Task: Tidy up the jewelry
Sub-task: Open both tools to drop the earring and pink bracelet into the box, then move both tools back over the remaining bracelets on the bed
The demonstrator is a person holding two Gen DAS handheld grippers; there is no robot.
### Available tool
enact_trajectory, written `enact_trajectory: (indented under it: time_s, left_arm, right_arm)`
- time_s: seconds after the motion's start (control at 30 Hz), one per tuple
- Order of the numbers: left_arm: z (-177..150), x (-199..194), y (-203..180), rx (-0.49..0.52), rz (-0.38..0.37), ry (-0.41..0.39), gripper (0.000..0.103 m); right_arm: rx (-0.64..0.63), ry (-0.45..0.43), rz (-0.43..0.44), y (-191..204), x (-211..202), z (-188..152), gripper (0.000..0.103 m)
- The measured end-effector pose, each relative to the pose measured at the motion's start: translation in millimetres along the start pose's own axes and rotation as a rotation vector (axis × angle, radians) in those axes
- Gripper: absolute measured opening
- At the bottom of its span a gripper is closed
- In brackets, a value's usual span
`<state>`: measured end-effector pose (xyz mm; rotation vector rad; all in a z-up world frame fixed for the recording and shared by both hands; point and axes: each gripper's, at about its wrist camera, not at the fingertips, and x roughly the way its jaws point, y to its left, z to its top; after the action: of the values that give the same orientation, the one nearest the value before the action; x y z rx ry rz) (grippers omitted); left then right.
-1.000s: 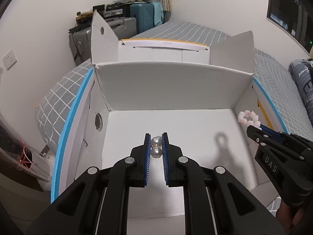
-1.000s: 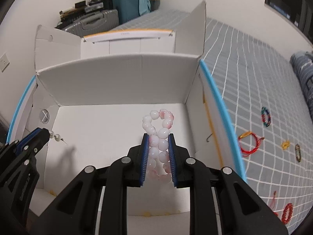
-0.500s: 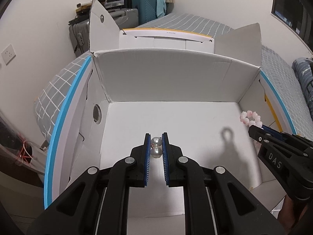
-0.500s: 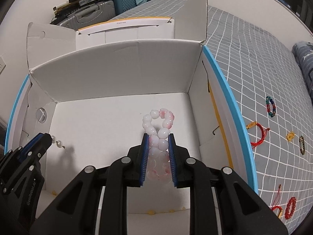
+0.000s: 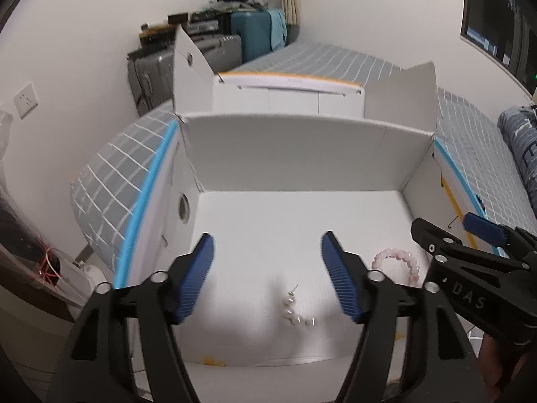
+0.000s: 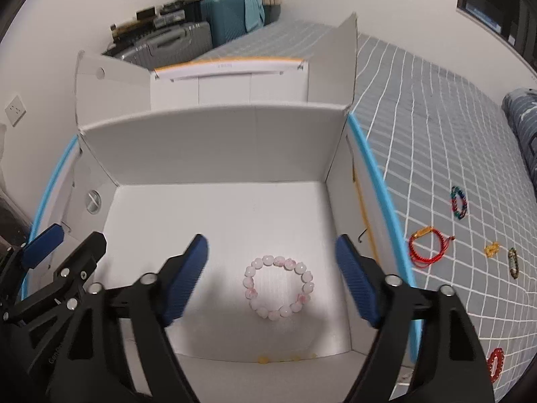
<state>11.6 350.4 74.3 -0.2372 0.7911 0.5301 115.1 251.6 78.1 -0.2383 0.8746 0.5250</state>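
now both tongs hang over the open white box (image 5: 302, 154), and both are spread wide with nothing between their blue pads. the left tongs (image 5: 266, 275) have the pearl earring (image 5: 295, 309) lying loose on the box floor below and between the fingers, touching neither pad. the right tongs (image 6: 272, 280) sit above the pink bead bracelet (image 6: 278, 290), which lies flat as a round ring on the box floor, nearer the right pad (image 6: 355, 285) but clear of it. in the left wrist view the same bracelet shows just beside the right tongs' black finger, near the box's right wall. outside the box, on the grey checked bed (image 6: 436, 134), lie a red cord bracelet (image 6: 428, 248), a dark multicoloured bead bracelet (image 6: 459, 203), a small yellow charm (image 6: 491, 249), a greenish bead piece (image 6: 512, 262) and a red bead bracelet (image 6: 495, 362), all well apart from the box wall.
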Motion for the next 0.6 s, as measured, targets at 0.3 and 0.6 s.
enact_trajectory:
  time_s: [0.3, 0.6]
  left_arm:
    - [1, -24, -4, 0.008, -0.014, -0.06, 0.095]
    - [-4, -52, -36, 0.057, -0.062, -0.097, 0.097]
  right_arm:
    - [0.037, -0.104, -0.033, -21, -43, 0, 0.091]
    - [0.075, -0.161, -0.081, -63, -88, -18, 0.094]
